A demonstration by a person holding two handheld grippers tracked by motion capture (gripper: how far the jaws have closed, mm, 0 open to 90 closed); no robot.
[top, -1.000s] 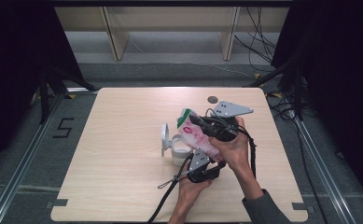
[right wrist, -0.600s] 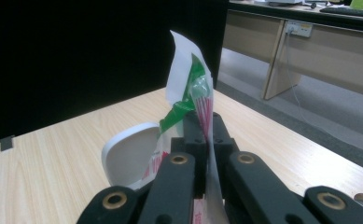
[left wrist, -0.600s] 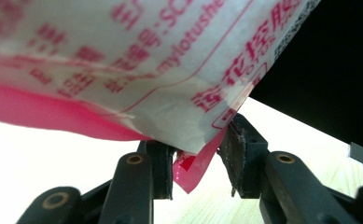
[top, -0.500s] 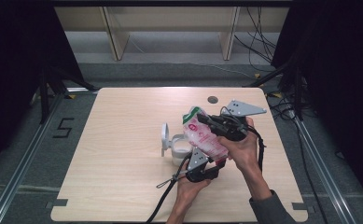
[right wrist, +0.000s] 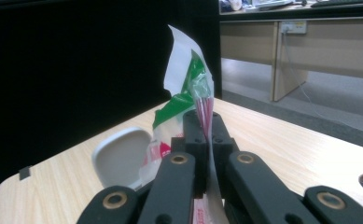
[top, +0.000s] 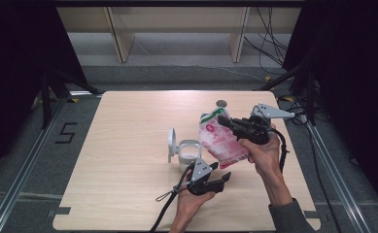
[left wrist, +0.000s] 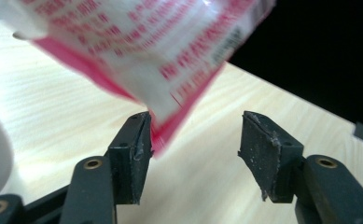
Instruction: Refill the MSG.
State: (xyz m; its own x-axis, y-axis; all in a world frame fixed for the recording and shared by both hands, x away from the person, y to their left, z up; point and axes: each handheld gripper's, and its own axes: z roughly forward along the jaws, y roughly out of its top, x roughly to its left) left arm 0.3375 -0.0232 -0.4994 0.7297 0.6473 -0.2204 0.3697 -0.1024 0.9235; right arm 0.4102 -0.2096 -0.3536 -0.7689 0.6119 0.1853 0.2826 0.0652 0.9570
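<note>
A pink and white bag [top: 219, 141] with a green top hangs tilted above the table, and my right gripper [top: 224, 121] is shut on its upper edge. In the right gripper view the jaws [right wrist: 206, 116] pinch the bag [right wrist: 184, 70] tight. My left gripper [top: 221, 178] lies low near the table's front, just under the bag. Its jaws [left wrist: 195, 126] have just been opening; the bag's lower corner [left wrist: 163, 123] sits between them and brushes one pad [left wrist: 139, 140], while the other pad stands apart. A white tub [top: 188, 151] with its lid [top: 171, 143] flipped up stands left of the bag.
A small dark round spot [top: 221, 103] sits on the wooden table [top: 128, 126] behind the bag. Cables trail from both grippers toward the front edge. Shelving legs and cables stand on the floor behind the table.
The right gripper has carried the bag to the right, away from the tub. The left gripper's jaws have opened and let go of the bag's lower corner.
</note>
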